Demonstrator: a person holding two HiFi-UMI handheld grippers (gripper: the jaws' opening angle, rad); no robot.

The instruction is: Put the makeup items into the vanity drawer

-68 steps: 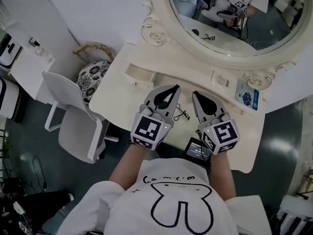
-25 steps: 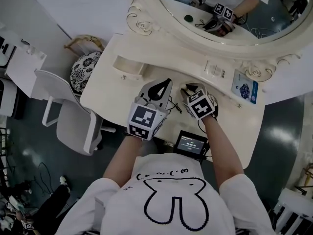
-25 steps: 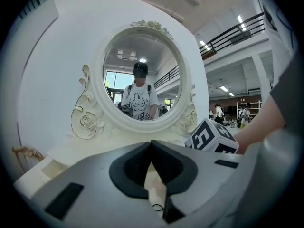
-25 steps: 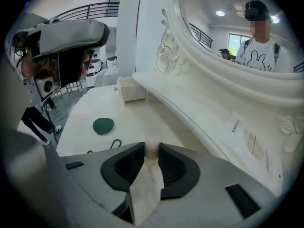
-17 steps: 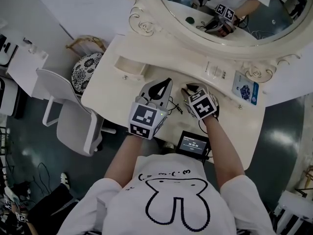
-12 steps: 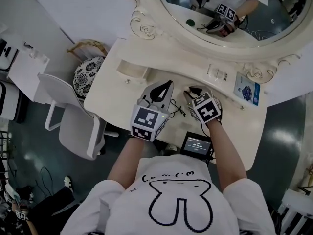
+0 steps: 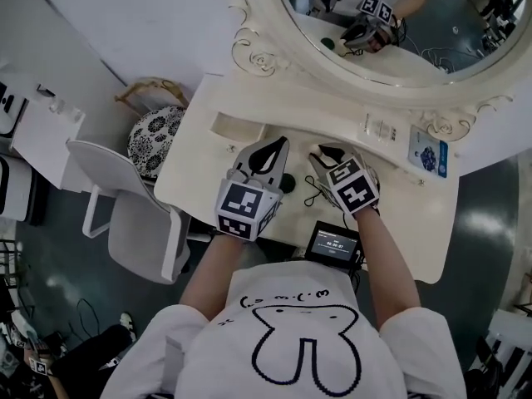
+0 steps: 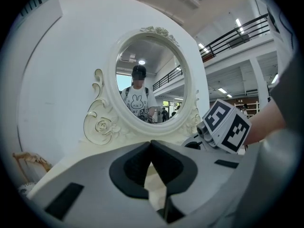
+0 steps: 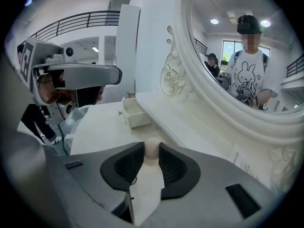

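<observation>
In the right gripper view a small pale rounded makeup item (image 9: 151,150) sits pinched between the tips of my right gripper (image 9: 151,152), whose jaws are opening. This gripper (image 7: 319,151) hovers over the middle of the white vanity top (image 7: 208,173). The little vanity drawer (image 7: 237,128) (image 9: 135,113) stands open at the far left. My left gripper (image 7: 280,143) (image 8: 151,143) is beside the right one, shut with nothing in it. A small dark round item (image 7: 287,184) lies on the top between them.
A black cord (image 7: 313,194) lies by the right gripper. A small screen device (image 7: 332,243) sits at the front edge. A blue-printed packet (image 7: 428,157) and a white card (image 7: 378,129) rest under the oval mirror (image 7: 391,23). A white chair (image 7: 125,214) and patterned stool (image 7: 158,131) stand left.
Since the earliest frame my right gripper has moved forward and turned to the left, with its jaws narrower. The left gripper has hardly moved. The head camera has shifted a little.
</observation>
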